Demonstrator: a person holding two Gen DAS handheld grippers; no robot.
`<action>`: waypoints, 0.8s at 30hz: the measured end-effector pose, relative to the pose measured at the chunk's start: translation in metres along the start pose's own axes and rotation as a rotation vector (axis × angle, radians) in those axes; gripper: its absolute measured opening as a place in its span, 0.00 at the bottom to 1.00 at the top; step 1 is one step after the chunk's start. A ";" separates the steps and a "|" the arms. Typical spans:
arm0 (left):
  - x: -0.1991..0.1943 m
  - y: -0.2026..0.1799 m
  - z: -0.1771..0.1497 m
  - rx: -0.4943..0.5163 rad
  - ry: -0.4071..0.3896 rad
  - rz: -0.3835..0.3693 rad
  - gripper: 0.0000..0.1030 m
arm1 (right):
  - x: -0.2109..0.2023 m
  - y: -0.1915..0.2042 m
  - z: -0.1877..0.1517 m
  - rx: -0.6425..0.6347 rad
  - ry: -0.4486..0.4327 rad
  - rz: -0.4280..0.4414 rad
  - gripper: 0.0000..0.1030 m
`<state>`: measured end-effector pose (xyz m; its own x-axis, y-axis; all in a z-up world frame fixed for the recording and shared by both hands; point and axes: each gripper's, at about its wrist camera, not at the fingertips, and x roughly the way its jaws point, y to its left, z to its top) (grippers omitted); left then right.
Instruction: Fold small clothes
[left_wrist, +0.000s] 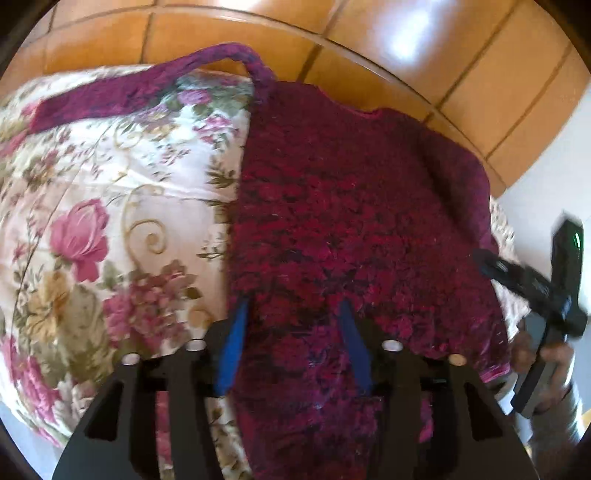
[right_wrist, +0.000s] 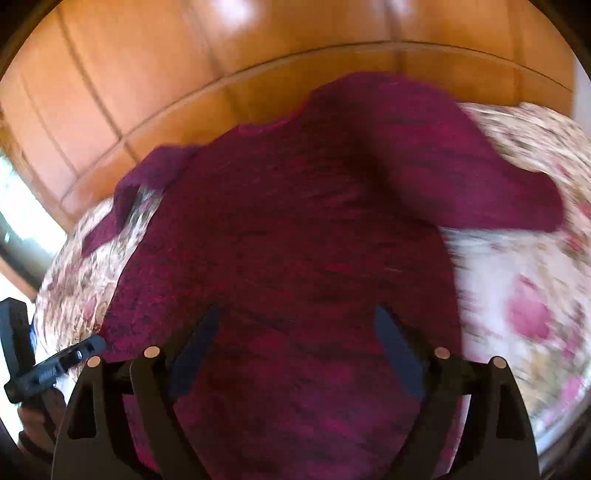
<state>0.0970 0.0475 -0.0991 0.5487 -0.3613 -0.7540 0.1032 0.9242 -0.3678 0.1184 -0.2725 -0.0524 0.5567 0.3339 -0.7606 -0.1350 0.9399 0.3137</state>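
Seemingly barely begun, the maroon knit sweater (left_wrist: 343, 229) lies spread on the floral bedspread (left_wrist: 110, 192), sleeves unfolded, while left gripper (left_wrist: 293, 314) and right gripper (right_wrist: 295, 317) hover spread-fingered, holding nothing.

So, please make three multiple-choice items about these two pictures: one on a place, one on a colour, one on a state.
1. On what does the sweater lie?
A. a flowered bedspread
B. a bare wooden floor
C. a glass table

2. Which colour are the pads on the fingers of the left gripper?
A. yellow
B. blue
C. white

3. How do the jaws of the right gripper stand?
A. shut on a sleeve
B. shut on nothing
C. open, over the sweater

Answers: 1 A, the flower pattern shows on both sides of the sweater. 2 B, both pads are bright blue in the left wrist view. 3 C, a wide gap with sweater cloth behind it shows between the fingers.
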 end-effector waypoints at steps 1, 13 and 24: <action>0.000 -0.006 -0.002 0.035 -0.008 0.017 0.57 | 0.013 0.012 0.001 -0.014 0.019 0.012 0.84; -0.023 0.097 0.022 -0.286 -0.077 0.030 0.71 | 0.071 0.045 -0.033 -0.207 -0.046 -0.091 0.96; -0.030 0.281 0.126 -0.655 -0.222 0.324 0.76 | 0.080 0.054 -0.027 -0.221 -0.019 -0.103 0.98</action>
<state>0.2146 0.3331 -0.1112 0.6290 0.0134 -0.7773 -0.5665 0.6927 -0.4464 0.1330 -0.1929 -0.1115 0.5923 0.2361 -0.7704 -0.2518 0.9625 0.1013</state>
